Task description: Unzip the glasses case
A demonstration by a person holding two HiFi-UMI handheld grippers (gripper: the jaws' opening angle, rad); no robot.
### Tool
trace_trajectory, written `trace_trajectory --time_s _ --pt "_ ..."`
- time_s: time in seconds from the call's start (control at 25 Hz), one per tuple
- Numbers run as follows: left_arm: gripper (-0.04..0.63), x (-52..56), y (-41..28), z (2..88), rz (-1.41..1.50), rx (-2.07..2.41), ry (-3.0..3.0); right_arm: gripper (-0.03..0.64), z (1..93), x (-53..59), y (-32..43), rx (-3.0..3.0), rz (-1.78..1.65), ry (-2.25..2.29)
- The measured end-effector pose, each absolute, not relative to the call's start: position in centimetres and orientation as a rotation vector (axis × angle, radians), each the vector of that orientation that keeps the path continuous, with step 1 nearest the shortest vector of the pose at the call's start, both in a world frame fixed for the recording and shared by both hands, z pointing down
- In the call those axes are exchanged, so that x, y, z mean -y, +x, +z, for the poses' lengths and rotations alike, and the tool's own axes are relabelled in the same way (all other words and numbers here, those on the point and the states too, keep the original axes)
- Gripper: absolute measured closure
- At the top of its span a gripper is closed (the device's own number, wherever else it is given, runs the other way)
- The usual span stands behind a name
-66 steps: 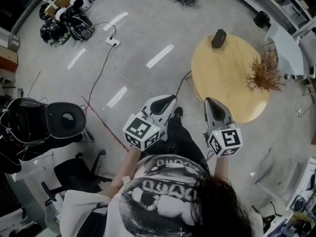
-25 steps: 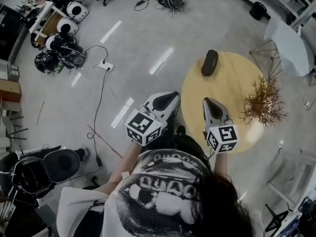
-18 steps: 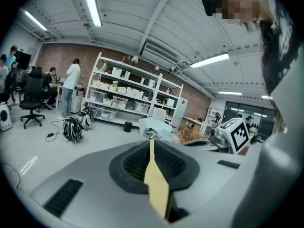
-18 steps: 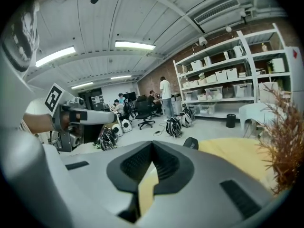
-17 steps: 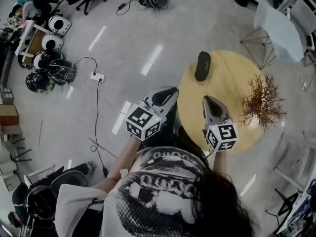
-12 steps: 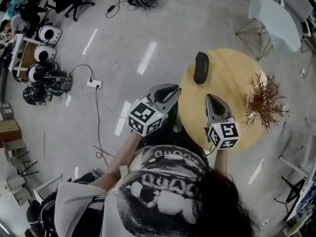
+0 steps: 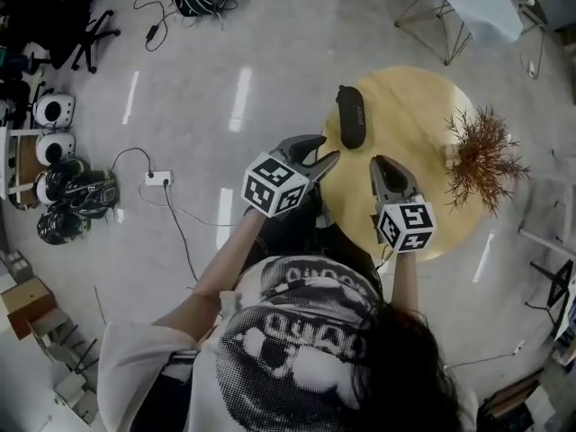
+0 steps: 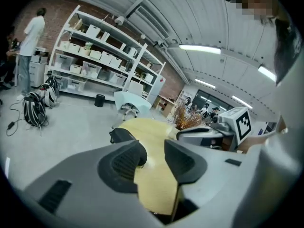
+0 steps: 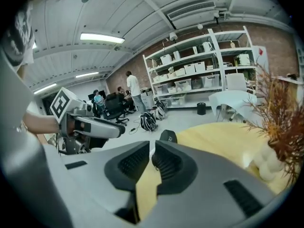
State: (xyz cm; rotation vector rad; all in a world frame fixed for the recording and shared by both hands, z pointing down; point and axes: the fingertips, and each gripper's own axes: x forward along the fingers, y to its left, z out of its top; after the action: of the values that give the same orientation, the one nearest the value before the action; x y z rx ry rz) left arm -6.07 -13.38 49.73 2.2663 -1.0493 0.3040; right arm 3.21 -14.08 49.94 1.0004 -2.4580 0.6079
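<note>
Black and oblong, the glasses case lies on the round wooden table, just ahead of the left tongs and ahead-left of the right tongs. Approach looks like the step in hand: both tongs are opening, the left wide, the right barely parted, and nothing sits between either pair. Next, one should pin the case while the other finds the zip pull, too small to see. The case sits near the table's edge; dried branches stand well right of the right tongs.
</note>
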Motion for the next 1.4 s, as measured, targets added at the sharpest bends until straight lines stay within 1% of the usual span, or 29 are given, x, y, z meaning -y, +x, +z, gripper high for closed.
trace_trajectory --time_s 0.08,0.2,0.28,0.44,0.6,0.68,0.76,0.84,1.16,1.4 --pt "0.434 14.4 -5.9 51.2 0.329 1.004 2.259 0.554 51.1 14.4 3.0 2.426 0.604 0.990" --pt "0.422 16.2 -5.7 53.7 0.362 0.939 2.226 0.536 52.7 15.2 2.9 2.377 0.600 0.989" --pt "0.406 17.2 -5.6 55.4 0.378 0.892 2.187 0.510 53.9 15.5 2.7 2.350 0.611 0.981" --pt "0.349 18.8 -5.1 58.3 0.400 0.787 2.091 0.447 56.4 16.3 1.5 2.307 0.609 0.914" --pt "0.287 20.6 -4.6 60.2 0.361 0.719 1.968 0.392 59.5 17.9 0.7 2.252 0.576 0.839" --pt "0.279 21.3 -4.5 60.8 0.331 0.699 1.919 0.351 61.0 18.4 0.5 2.214 0.570 0.805" --pt "0.276 21.8 -4.3 61.2 0.306 0.688 1.885 0.294 62.3 18.6 0.0 2.193 0.574 0.763" --pt "0.275 22.3 -4.2 61.5 0.290 0.675 1.857 0.260 63.1 18.6 -0.5 2.182 0.583 0.728" --pt "0.273 22.8 -3.3 63.6 0.334 0.648 1.797 0.258 64.5 18.7 -1.3 2.153 0.571 0.707" --pt "0.275 23.1 -3.5 63.8 0.296 0.657 1.773 0.286 64.1 18.2 -1.8 2.226 0.494 0.701"
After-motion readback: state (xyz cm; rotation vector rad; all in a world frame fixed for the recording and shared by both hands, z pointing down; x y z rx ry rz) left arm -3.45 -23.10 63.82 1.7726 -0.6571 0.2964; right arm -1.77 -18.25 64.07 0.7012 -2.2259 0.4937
